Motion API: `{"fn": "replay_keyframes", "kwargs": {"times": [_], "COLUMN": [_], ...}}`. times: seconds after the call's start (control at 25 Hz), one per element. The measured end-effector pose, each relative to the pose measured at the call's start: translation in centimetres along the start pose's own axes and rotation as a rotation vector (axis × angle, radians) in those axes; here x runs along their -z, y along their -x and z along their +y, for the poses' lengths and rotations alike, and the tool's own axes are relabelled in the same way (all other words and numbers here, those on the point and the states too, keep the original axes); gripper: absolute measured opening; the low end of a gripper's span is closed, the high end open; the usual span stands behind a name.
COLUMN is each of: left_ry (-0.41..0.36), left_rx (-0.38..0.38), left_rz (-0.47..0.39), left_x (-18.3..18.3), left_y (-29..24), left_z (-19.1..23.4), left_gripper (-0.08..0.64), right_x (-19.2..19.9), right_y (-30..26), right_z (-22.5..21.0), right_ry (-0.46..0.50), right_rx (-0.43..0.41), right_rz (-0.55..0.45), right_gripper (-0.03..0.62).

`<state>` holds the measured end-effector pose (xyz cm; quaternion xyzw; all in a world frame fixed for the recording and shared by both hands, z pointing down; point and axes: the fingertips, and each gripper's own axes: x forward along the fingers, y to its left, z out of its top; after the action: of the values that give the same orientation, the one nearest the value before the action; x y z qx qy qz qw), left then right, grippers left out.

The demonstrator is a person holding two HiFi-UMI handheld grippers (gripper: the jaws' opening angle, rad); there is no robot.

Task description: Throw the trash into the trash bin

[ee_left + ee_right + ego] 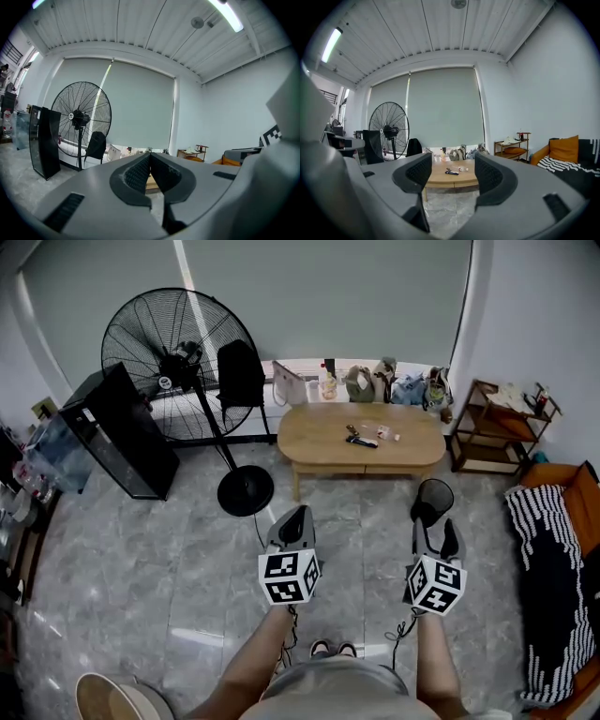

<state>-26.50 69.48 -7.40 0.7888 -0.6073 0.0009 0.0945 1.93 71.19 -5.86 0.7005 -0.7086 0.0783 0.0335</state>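
**Both tools empty; trash on the table, beyond the bin**

Nearest, at the lower middle of the head view: left tool [298, 514] and right tool [436, 531] side by side, both pointing up the frame. Left tool closed, pads pressed together on nothing. Right tool wide open, nothing between the jaws, only floor and table showing through the gap.

Just past the right tool's tips, up-frame: black mesh bin [432, 500] on the floor, near the table's front right corner. Close to the right tool, well off to the right of the left one.

Farther up: oval wooden table [309, 435], with trash near its middle. A dark item [361, 441], and a pale scrap [386, 435] just to its right. Dark item seemingly lying lengthwise along the table, left to right in frame; too small to tell more. Up and left of the right tool, up and right of the left tool.

Likely next: a reach over the table's front edge with the open right tool, jaws across the item's short side, then back down to the bin.

Open floor between tools and table. Bin nearly in the right tool's straight line, so probably a path over it or to its left. Fan base [246, 491] left of the table, shelf [478, 437] and sofa [586, 507] at right.
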Motion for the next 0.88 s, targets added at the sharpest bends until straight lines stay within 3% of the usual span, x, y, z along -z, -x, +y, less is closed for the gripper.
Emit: {"fn": "replay_keyframes", "kwargs": {"times": [0.48,0.88], "left_ry": [0.002,0.001], "left_rx": [0.022,0.000], "left_rz": [0.028,0.051], "left_x": [1.1,1.6], "left_y": [-2.0,-8.0], "left_z": [3.1,5.6], "left_gripper": [0.018,0.018], "right_x": [1.2,2.0], "right_y": [-1.7,-8.1], "right_z": [2.0,0.6], "right_ry": [0.002,-0.026], "right_rx": [0.026,0.051], "right_rz": [0.008,0.030], "right_gripper": [0.279,0.281]}}
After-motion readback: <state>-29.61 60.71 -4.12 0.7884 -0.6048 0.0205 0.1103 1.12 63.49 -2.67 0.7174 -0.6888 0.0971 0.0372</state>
